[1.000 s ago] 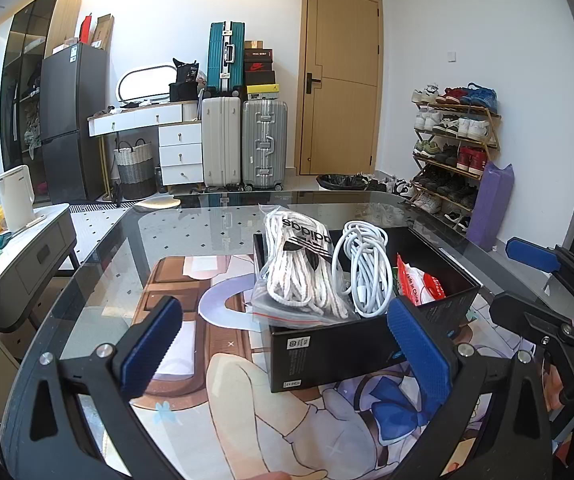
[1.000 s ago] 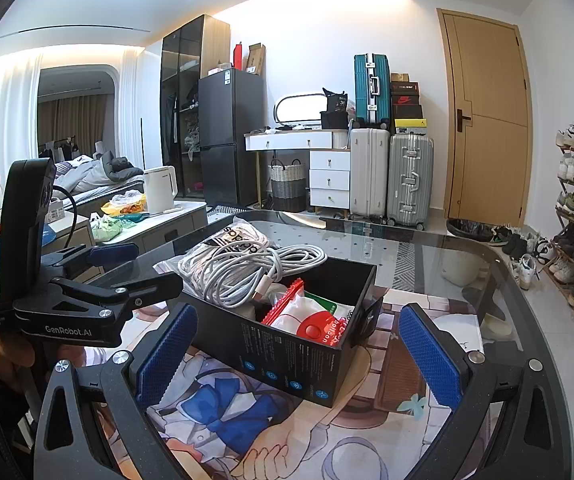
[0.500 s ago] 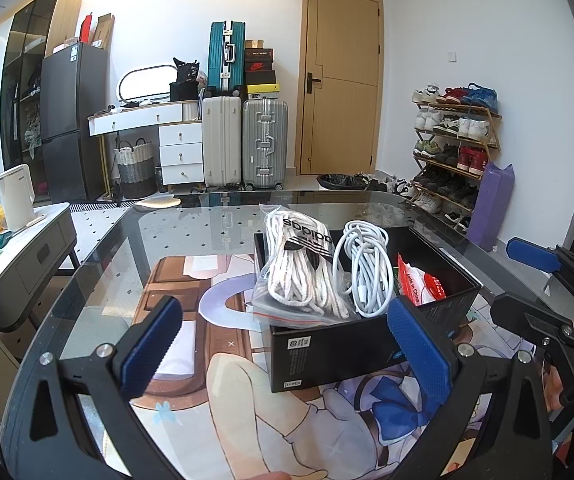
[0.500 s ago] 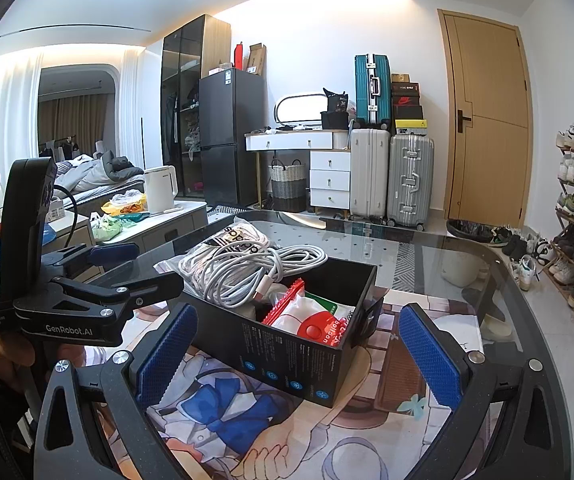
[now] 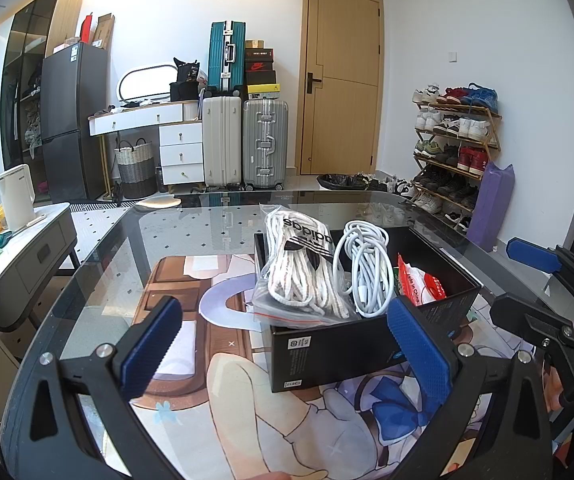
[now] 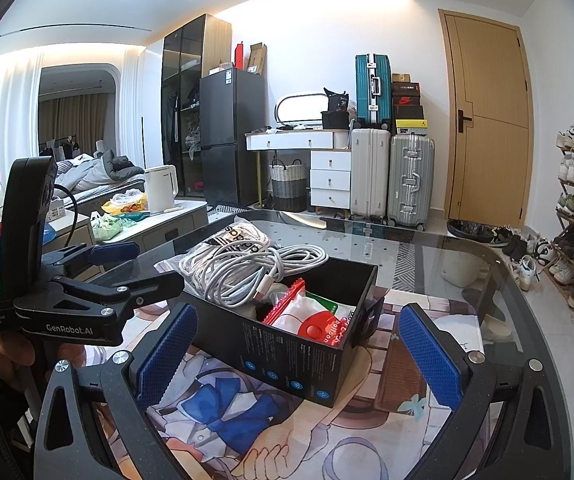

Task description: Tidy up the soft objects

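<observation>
A black box (image 5: 339, 350) (image 6: 287, 354) stands on the glass table. In it lie a clear bag of white shoelaces (image 5: 303, 276) (image 6: 231, 240), a coiled white cable (image 5: 367, 276) (image 6: 247, 276) and a red-and-white balloon packet (image 5: 421, 284) (image 6: 315, 320). My left gripper (image 5: 287, 344) is open and empty, just in front of the box. My right gripper (image 6: 299, 352) is open and empty, with the box's near wall between its fingers' line of sight. Each gripper shows at the edge of the other's view.
An anime-print mat (image 5: 215, 380) covers the glass table (image 5: 191, 224). Beyond stand suitcases (image 5: 243, 144), a door, a shoe rack (image 5: 455, 148), a white drawer unit and a side cabinet with a kettle (image 5: 17, 196).
</observation>
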### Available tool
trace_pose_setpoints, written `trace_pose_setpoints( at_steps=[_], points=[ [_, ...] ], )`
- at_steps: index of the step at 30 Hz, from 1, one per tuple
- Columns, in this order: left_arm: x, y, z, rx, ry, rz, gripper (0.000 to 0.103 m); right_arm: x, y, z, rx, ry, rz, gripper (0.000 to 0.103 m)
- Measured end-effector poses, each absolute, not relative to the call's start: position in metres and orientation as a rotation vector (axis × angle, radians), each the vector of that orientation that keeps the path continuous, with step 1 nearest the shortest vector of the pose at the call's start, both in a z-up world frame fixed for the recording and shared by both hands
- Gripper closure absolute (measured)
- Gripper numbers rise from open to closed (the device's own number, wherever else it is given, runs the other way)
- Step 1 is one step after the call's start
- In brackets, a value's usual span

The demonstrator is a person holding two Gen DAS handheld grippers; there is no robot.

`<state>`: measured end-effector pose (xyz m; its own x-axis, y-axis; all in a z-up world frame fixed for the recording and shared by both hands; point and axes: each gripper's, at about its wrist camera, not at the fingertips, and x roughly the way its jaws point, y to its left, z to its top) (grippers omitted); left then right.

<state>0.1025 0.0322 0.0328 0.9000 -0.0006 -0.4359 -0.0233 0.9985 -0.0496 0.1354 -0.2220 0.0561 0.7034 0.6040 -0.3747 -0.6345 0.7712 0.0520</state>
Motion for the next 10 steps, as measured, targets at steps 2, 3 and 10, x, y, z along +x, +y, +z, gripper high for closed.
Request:
trace_pose_setpoints(
  at_steps=[2,3,10],
  points=[
    [0.1026,0.0321,0.0329,-0.054,0.45,0.011,0.0,0.1354,-0.2216,0.0561,-0.083,0.387,0.689,0.001],
    [0.1026,0.0321,0.0329,-0.054,0.451,0.012,0.0,0.1354,-0.2216,0.056,-0.083,0.388,0.689,0.001],
    [0.1021,0.0368,0.0308,-0.06,0.448,0.018,0.0,0.1352,-0.2215,0.056,-0.084,0.387,0.69,0.001]
  ],
)
